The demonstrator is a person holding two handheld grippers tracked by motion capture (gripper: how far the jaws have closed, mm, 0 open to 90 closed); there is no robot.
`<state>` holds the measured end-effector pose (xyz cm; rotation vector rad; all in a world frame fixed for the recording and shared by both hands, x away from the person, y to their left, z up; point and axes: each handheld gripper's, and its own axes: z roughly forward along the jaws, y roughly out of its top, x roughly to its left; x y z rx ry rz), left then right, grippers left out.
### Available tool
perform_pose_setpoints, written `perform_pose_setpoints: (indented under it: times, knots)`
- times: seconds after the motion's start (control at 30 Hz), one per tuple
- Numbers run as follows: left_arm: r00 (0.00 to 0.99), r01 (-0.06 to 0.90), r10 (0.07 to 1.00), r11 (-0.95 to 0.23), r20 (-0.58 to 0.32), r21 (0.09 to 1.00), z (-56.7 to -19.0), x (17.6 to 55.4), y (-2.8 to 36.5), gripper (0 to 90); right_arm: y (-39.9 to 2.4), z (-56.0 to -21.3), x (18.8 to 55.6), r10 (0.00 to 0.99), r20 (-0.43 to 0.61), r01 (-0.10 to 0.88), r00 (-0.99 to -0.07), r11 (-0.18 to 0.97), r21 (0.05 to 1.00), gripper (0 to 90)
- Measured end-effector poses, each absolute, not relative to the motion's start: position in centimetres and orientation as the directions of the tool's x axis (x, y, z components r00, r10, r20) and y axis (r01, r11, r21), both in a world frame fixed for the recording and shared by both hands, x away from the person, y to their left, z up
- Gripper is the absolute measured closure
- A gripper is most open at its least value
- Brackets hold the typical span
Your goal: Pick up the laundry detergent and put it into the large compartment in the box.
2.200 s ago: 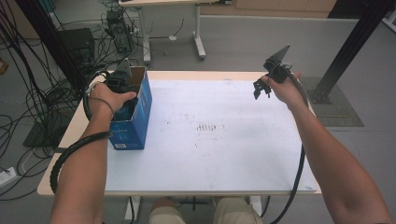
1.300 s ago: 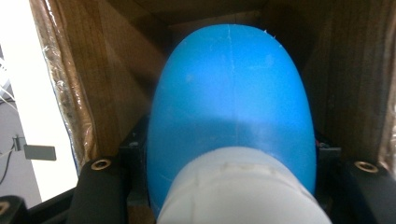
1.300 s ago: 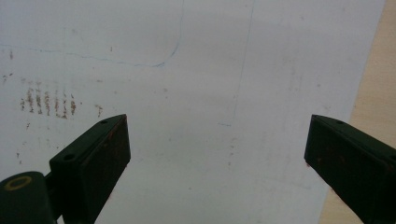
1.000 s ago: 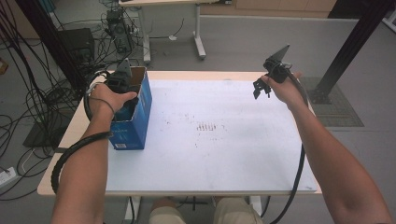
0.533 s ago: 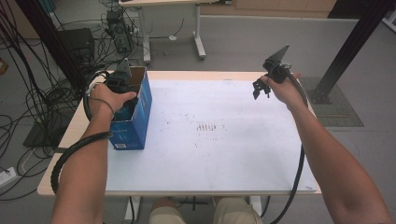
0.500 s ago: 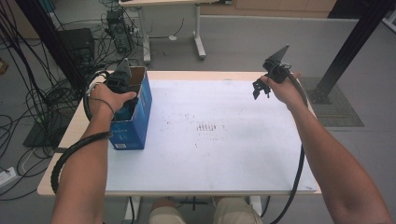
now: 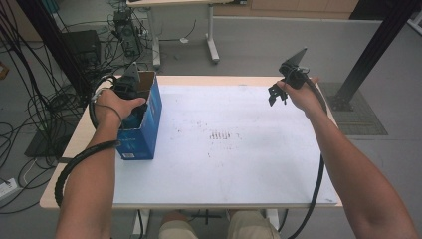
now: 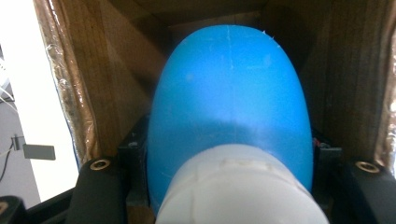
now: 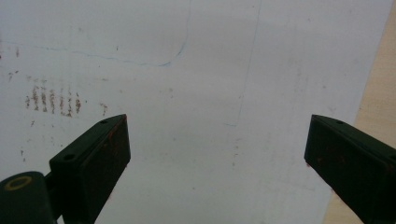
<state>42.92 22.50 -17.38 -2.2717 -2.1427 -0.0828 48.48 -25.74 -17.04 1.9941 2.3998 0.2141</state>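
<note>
A blue cardboard box (image 7: 147, 130) stands open-topped at the table's left edge. My left gripper (image 7: 130, 85) reaches down into it. In the left gripper view its black jaws are shut on both sides of a smooth blue rounded object (image 8: 231, 98) with a white end (image 8: 240, 186), between the box's brown inner walls (image 8: 102, 79). My right gripper (image 7: 276, 95) hovers over the far right part of the table. Its jaws stand wide open with nothing between them (image 9: 217, 149), over the white sheet.
A white sheet (image 7: 239, 159) with faint brown smudges (image 7: 220, 135) covers the table; the wood edge (image 7: 348, 199) shows on the right. Cables (image 7: 45, 104) and a black post (image 7: 375, 47) stand on the floor beyond the table.
</note>
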Motion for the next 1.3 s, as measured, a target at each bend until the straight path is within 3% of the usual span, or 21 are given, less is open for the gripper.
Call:
perform_pose_setpoints:
  times: [1.3]
  knots:
    - [0.059, 0.998, 0.997, -0.06, 0.05, 0.023, -17.24, 42.91, 22.54, 36.6, -25.66, -16.89, 48.45, 0.98, 0.076, 0.978, -0.185, 0.175, 0.115, 6.8]
